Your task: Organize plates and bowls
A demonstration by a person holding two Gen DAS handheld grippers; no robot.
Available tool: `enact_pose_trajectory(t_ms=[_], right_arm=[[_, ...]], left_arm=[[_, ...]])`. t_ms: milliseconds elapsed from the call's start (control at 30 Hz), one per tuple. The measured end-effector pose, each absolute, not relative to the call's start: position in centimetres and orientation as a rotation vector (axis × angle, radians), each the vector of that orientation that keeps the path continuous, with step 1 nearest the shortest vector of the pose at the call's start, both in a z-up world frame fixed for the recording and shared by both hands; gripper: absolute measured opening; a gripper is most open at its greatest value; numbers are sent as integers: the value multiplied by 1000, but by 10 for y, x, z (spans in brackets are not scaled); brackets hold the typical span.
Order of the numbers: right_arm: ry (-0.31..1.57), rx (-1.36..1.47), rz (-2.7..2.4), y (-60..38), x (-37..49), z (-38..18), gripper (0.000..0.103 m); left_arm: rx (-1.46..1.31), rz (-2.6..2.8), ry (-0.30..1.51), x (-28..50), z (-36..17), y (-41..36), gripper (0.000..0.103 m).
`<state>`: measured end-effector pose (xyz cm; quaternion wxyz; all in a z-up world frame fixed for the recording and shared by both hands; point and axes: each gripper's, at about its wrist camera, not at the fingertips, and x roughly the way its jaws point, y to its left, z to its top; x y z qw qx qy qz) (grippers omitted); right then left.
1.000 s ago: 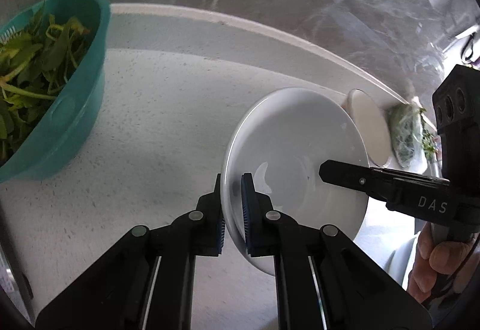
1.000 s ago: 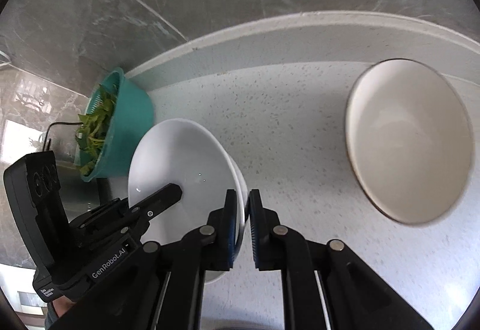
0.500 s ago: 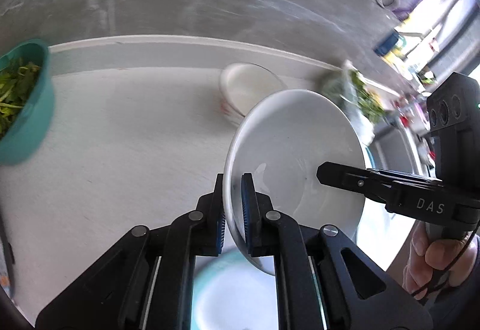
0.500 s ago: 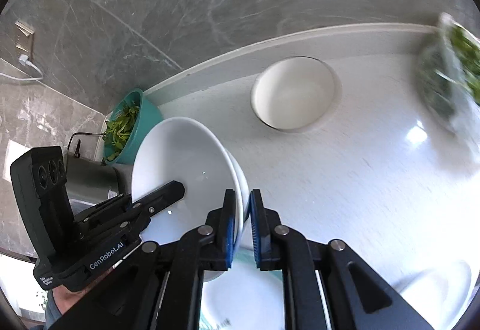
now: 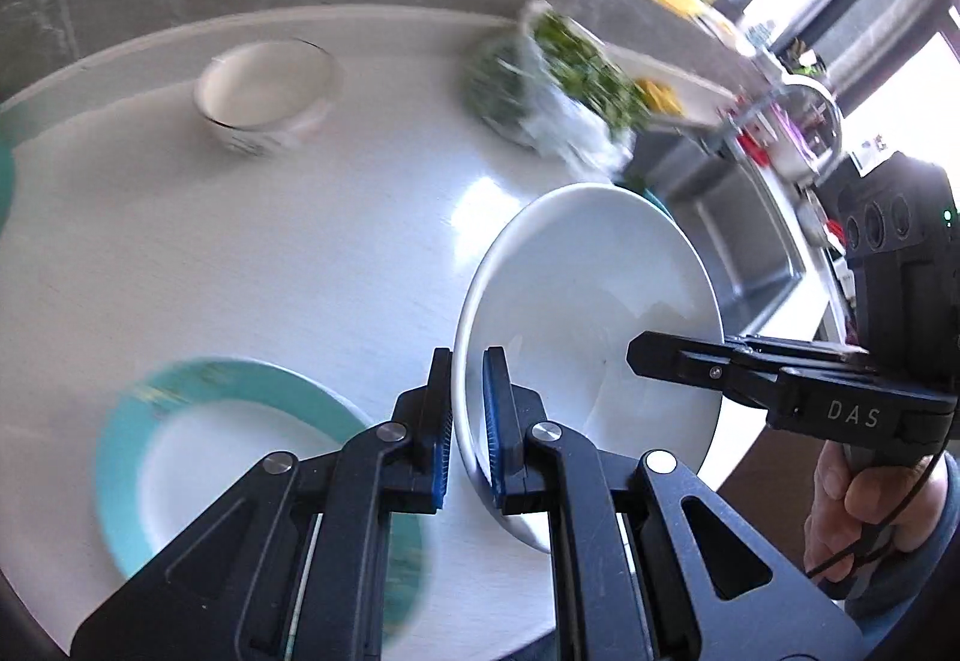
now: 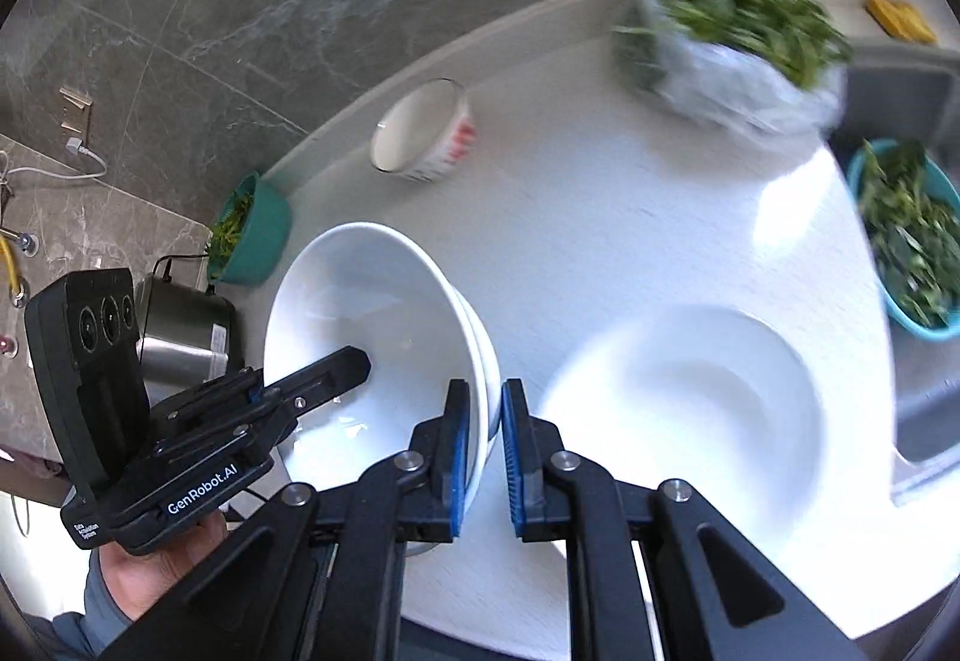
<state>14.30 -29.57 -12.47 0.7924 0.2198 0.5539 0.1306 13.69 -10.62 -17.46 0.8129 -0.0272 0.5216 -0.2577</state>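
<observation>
The white bowl [image 5: 588,337] hangs tilted above the countertop [image 5: 240,253], pinched at opposite rim edges: the left gripper [image 5: 467,421] clamps one side, the right gripper [image 6: 480,451] the other. A white plate [image 6: 690,409] and a teal-rimmed plate [image 5: 180,421] lie below. Risk: uneven pull between the two grips could slip the glazed rim, dropping the bowl onto a plate.

"DAS" on the right hand-held gripper [image 5: 654,361]; "GenRobot.AI" on the left hand-held gripper [image 6: 345,367].
</observation>
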Motion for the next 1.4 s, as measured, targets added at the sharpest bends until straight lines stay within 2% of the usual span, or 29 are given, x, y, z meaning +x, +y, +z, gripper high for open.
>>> enact_pose_trajectory(t_ms=[367, 800, 1000, 1067, 1100, 1167, 1233, 1267, 1300, 1400], right_arm=[[1258, 488, 249, -395, 107, -162, 13], [1331, 404, 300, -391, 121, -203, 11], [1346, 308, 289, -379, 125, -209, 10], [1340, 263, 280, -375, 126, -208, 9], [1338, 247, 276, -374, 127, -208, 7], [1339, 203, 264, -371, 129, -208, 8], [1341, 188, 255, -370, 130, -208, 9], [1341, 187, 255, -371, 131, -208, 9], [1343, 185, 251, -371, 131, -208, 9], [1342, 196, 239, -373, 131, -207, 10]], left_arm=[[-10, -547, 1228, 85, -234, -217, 8], [17, -433, 1269, 113, -274, -231, 8], [5, -427, 1266, 118, -279, -226, 13], [-5, -444, 1265, 119, -278, -226, 18], [-5, -450, 1263, 120, -278, -226, 24], [-17, -483, 1251, 118, -272, -227, 40], [-17, -522, 1227, 115, -265, -231, 64], [-10, -528, 1214, 114, -261, -232, 69], [-5, -530, 1198, 113, -256, -232, 74], [-29, -537, 1174, 114, -245, -225, 76]])
